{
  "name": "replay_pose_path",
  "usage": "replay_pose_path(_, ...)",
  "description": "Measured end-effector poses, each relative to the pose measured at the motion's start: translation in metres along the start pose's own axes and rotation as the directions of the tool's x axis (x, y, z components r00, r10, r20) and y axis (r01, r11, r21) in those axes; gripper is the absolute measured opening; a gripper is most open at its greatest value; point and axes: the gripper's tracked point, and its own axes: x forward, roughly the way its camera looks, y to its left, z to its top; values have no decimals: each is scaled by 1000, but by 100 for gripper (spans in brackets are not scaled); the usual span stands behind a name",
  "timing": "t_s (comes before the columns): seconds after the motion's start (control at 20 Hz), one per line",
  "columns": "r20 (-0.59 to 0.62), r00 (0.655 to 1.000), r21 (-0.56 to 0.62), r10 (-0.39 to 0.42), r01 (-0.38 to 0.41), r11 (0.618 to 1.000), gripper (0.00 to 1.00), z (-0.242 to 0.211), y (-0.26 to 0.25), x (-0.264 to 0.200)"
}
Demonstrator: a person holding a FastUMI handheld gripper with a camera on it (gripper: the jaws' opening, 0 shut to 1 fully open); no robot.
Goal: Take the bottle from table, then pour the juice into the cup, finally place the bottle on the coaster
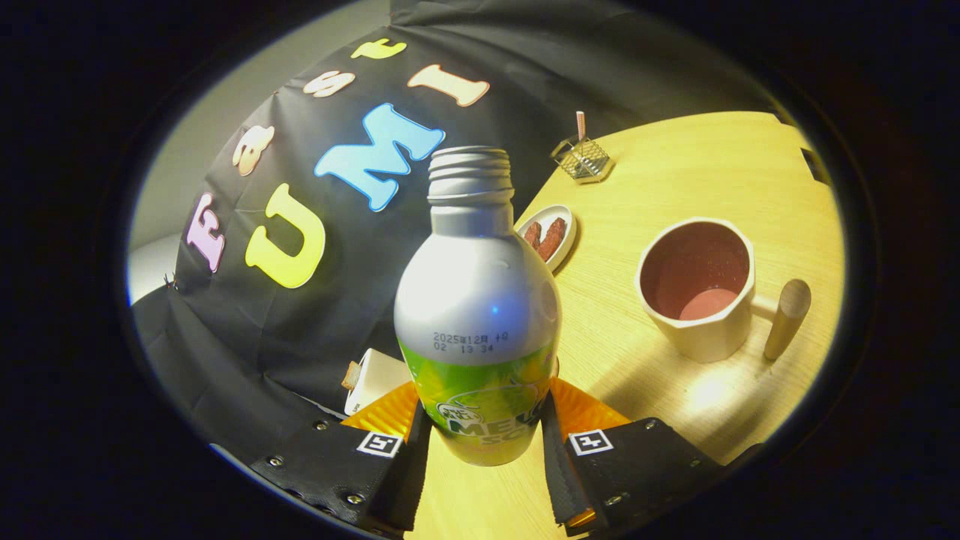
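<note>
Both fingers of the gripper [484, 450] press the lower body of the uncapped bottle [477, 315], which is clear of the table [675, 172]. Beyond the right finger stands the cup [697, 289], with a small plate [551, 236] farther off.

Black cloth wall [300, 322] behind; warmly lit wooden table [675, 390].

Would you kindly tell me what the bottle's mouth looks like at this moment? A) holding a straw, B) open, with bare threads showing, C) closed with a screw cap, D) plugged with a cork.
B: the bottle, gripped between the two fingers of the claw, shows bare screw threads at its neck and no cap, with the cup standing on the table beside it.
</note>
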Motion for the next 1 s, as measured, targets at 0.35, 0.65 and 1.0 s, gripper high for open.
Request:
replay_pose_path(0.35,-17,1000,137,6,-3,991,66,0,-11,5)
replay_pose_path(0.65,-24,1000,211,8,-2,977,66,0,-19,4)
replay_pose_path(1.0,-32,999,384,17,-4,923,66,-9,-17,8)
